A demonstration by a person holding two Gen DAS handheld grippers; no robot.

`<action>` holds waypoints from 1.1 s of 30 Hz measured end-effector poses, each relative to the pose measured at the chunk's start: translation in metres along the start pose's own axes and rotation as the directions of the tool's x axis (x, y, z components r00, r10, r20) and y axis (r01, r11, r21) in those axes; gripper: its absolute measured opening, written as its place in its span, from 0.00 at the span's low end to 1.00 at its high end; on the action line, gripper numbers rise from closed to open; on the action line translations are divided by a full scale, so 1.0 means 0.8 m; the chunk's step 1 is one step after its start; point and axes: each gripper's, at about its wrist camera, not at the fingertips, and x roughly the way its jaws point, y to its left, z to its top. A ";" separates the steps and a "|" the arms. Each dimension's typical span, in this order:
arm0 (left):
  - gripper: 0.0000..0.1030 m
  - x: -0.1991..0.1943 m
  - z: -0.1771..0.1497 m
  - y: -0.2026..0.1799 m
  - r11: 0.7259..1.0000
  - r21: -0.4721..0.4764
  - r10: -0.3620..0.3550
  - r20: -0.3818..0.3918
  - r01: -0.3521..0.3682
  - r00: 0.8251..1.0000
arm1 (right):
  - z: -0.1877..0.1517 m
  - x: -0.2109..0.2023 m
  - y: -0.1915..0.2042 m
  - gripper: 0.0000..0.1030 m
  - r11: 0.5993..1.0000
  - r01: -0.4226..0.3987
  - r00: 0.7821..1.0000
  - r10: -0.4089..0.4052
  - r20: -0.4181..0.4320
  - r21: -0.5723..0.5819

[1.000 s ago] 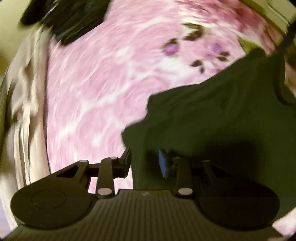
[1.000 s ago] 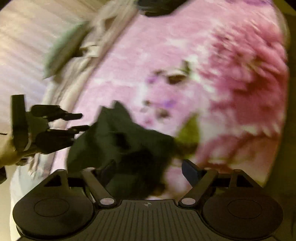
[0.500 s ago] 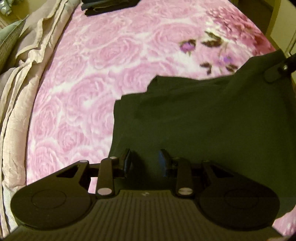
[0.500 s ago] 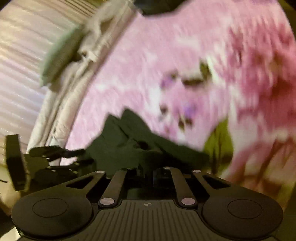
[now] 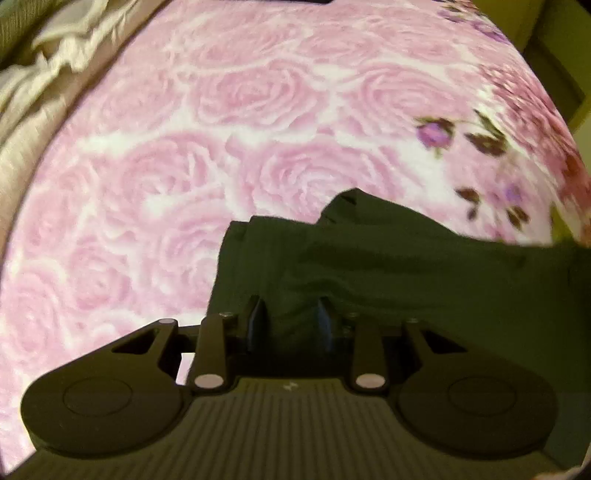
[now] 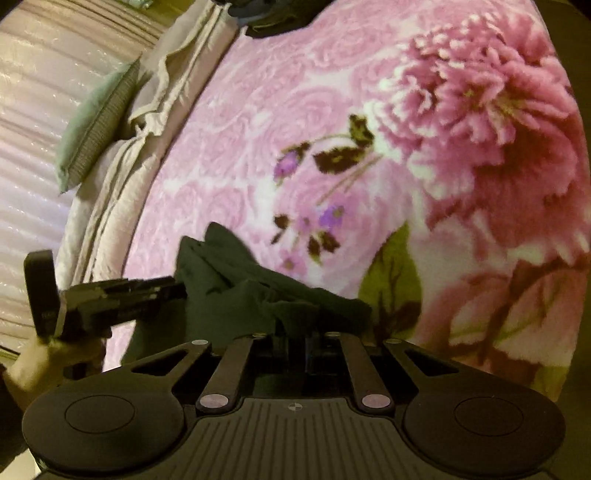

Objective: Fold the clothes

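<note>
A dark green garment (image 5: 406,280) lies bunched on a pink rose-patterned blanket (image 5: 221,129), stretched between both grippers. In the left wrist view my left gripper (image 5: 290,321) is narrowly shut on a thick fold at the garment's left end. The right wrist view shows that same left gripper (image 6: 173,290) at the left, gripping the garment (image 6: 236,291) from the side, with a hand (image 6: 40,362) behind it. My right gripper (image 6: 297,343) is shut on a pinch of the garment's near edge, low over the blanket (image 6: 295,110).
Rumpled beige bedding (image 6: 122,177) and a grey-green pillow (image 6: 96,122) line the blanket's left side. A dark pile of clothes (image 6: 273,14) sits at the far end of the bed. A large pink flower print (image 6: 498,110) covers the blanket to the right.
The right jaws went from wide open to shut on the garment's edge. Both grippers sank toward the blanket, the left one rolling, and the cloth now lies more gathered between them.
</note>
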 end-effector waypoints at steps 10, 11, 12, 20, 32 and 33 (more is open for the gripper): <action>0.29 0.008 0.027 0.017 0.995 -0.002 -0.099 -0.011 0.099 0.995 | 0.004 -0.009 -0.007 0.06 1.000 -0.001 1.000 0.001 -0.014 -0.026; 0.30 0.015 0.030 0.016 0.996 0.005 -0.094 -0.012 0.094 0.996 | 0.006 -0.008 -0.009 0.06 1.000 0.001 1.000 -0.001 -0.007 -0.022; 0.31 0.020 0.033 0.014 0.996 0.011 -0.089 -0.012 0.089 0.996 | 0.009 -0.005 -0.013 0.06 1.000 0.000 1.000 0.000 -0.005 -0.010; 0.31 0.004 0.033 0.015 0.997 0.009 -0.073 0.004 0.073 0.997 | -0.005 -0.024 -0.028 0.07 1.000 0.024 1.000 -0.024 0.003 0.008; 0.28 -0.081 -0.023 -0.013 0.985 0.037 -0.172 0.057 0.170 0.983 | -0.021 -0.055 0.049 0.07 0.979 -0.021 0.999 0.030 0.039 -0.204; 0.28 -0.075 -0.024 -0.022 0.979 0.044 -0.202 0.053 0.200 0.978 | -0.023 -0.044 0.054 0.07 0.973 -0.041 0.999 0.044 0.010 -0.227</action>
